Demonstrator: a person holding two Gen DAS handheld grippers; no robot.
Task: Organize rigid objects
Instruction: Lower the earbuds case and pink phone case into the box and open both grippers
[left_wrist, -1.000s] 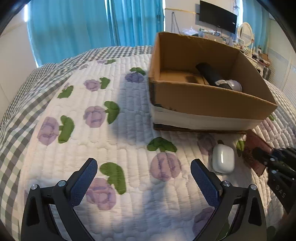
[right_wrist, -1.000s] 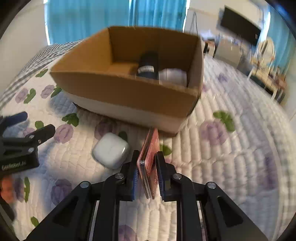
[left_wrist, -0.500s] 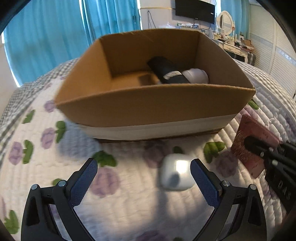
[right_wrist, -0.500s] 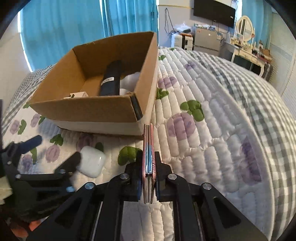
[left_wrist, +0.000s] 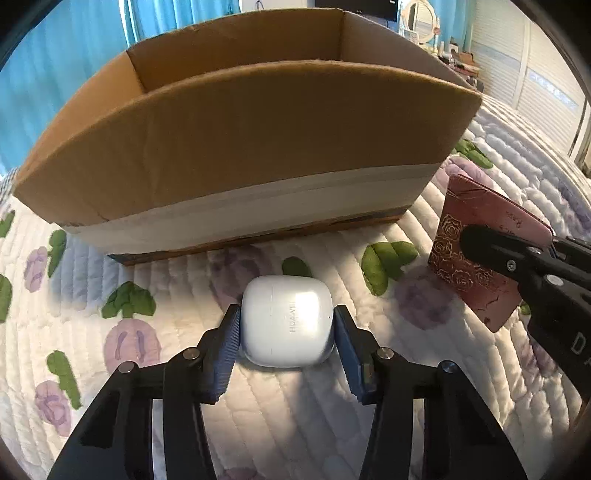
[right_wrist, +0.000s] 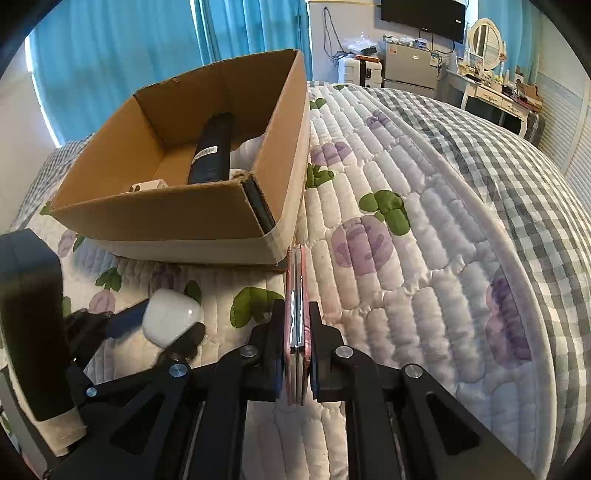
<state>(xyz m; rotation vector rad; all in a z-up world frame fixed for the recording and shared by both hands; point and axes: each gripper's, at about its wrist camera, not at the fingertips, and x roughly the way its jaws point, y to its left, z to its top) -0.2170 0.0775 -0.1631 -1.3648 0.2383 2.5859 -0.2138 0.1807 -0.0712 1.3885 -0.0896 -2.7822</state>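
Your left gripper (left_wrist: 287, 326) pads touching both sides of the white earbud case (left_wrist: 288, 325) on the quilt (left_wrist: 436, 387), your right gripper (right_wrist: 295, 328) clamped on the pink phone (right_wrist: 295, 295) held edge-up just beside it, cardboard box (left_wrist: 240, 147) beyond, black cylinder (right_wrist: 214, 151) inside.

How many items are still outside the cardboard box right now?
2. The white earbud case sits on the quilt between the left gripper jaws. The pink phone is clamped edge-on in the right gripper, near the box corner. Others may lie out of view.
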